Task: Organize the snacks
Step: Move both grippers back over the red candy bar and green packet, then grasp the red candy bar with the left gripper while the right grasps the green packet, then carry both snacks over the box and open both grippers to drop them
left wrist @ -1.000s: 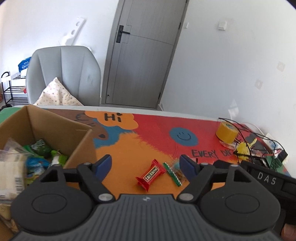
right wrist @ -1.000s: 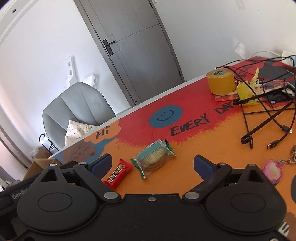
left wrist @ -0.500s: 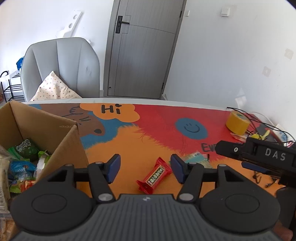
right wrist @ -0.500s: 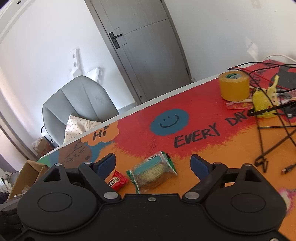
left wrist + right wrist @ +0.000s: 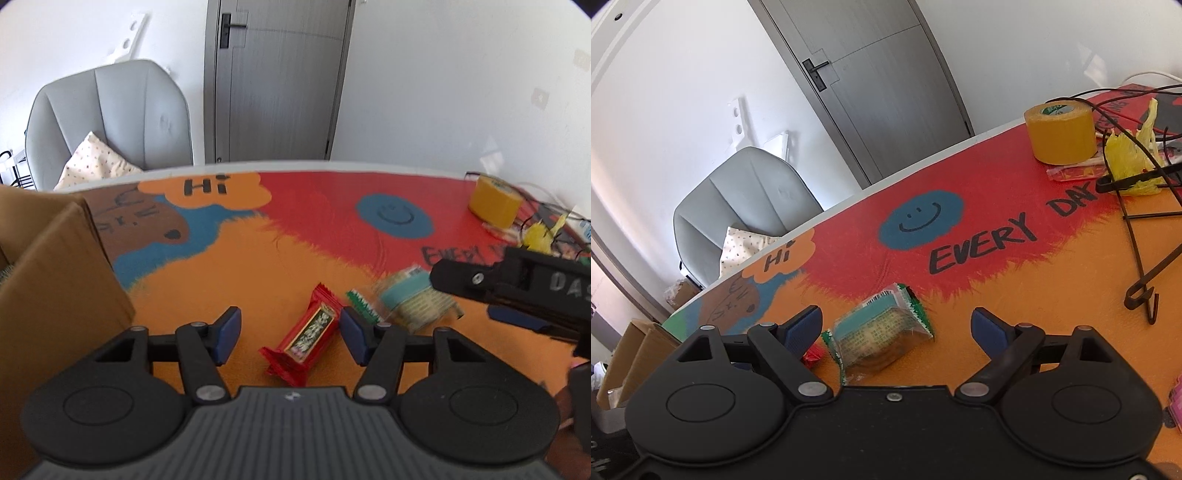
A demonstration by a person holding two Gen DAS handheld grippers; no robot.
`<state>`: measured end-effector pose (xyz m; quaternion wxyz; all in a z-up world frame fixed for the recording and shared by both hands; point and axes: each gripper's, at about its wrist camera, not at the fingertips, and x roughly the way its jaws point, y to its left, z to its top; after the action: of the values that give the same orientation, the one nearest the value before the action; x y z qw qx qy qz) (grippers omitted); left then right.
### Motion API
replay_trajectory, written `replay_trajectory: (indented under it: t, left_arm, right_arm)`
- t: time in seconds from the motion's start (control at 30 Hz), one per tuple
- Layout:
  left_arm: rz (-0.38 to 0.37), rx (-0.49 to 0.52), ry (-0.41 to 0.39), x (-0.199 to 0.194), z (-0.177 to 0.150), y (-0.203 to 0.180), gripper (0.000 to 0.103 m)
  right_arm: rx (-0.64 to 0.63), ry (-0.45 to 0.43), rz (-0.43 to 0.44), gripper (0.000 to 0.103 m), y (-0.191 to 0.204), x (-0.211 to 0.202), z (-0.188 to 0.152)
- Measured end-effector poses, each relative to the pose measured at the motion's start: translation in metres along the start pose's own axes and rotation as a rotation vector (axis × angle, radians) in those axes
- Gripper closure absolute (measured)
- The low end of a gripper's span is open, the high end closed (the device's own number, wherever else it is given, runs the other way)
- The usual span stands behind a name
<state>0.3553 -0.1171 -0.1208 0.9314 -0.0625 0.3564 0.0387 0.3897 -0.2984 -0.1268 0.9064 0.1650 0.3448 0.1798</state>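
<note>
Snack bar (image 5: 312, 332), light & crinkly, lower centre: left gripper (image 5: 290, 332) jaws closing round its middle; right gripper (image 5: 895, 328) jaws wide over cracker pack (image 5: 882, 334).

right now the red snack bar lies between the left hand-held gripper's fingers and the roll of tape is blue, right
Not quite: the roll of tape is yellow, not blue, as the right wrist view shows. The red snack bar does lie between the closing fingers of the left hand-held gripper.

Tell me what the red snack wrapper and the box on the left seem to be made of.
Red snack wrapper: likely glossy plastic film, judging by its sheen and crimped, zigzag-cut ends. Box: looks like matte brown corrugated cardboard, with a plain dull face and a folded flap edge.
</note>
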Motion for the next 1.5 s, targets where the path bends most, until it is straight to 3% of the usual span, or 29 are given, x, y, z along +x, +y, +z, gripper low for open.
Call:
replay_trajectory:
  t: [0.07,0.2,0.47,0.53,0.77,0.9,1.03,1.5]
  left_arm:
    - [0.008,0.013,-0.009,0.002,-0.002,-0.001,0.052]
    - [0.029,0.021,-0.010,0.001,-0.004,-0.001,0.083]
    - [0.033,-0.060,-0.003,-0.006,-0.003,0.017,0.084]
    - [0.029,-0.074,-0.004,-0.009,-0.003,0.020,0.084]
    - [0.033,-0.121,0.004,-0.018,-0.007,0.031,0.084]
    - [0.036,-0.144,0.010,-0.021,-0.011,0.036,0.084]
    - [0.018,-0.156,0.011,-0.026,-0.014,0.038,0.084]
    - [-0.051,-0.168,-0.053,-0.073,-0.021,0.045,0.084]
  right_arm:
    - [-0.008,-0.002,-0.005,0.014,0.000,0.001,-0.001]
    - [-0.028,-0.004,-0.006,0.014,0.002,0.003,-0.001]
    - [-0.106,0.003,-0.036,0.014,0.019,0.012,-0.001]
    - [-0.139,0.010,-0.037,0.010,0.025,0.016,-0.001]
    - [-0.252,0.050,-0.124,0.010,0.044,0.036,-0.007]
    - [-0.345,0.048,-0.198,0.030,0.057,0.036,-0.017]
    - [-0.349,0.047,-0.185,0.046,0.057,0.025,-0.021]
    - [-0.237,-0.001,-0.154,0.048,0.063,-0.032,-0.041]
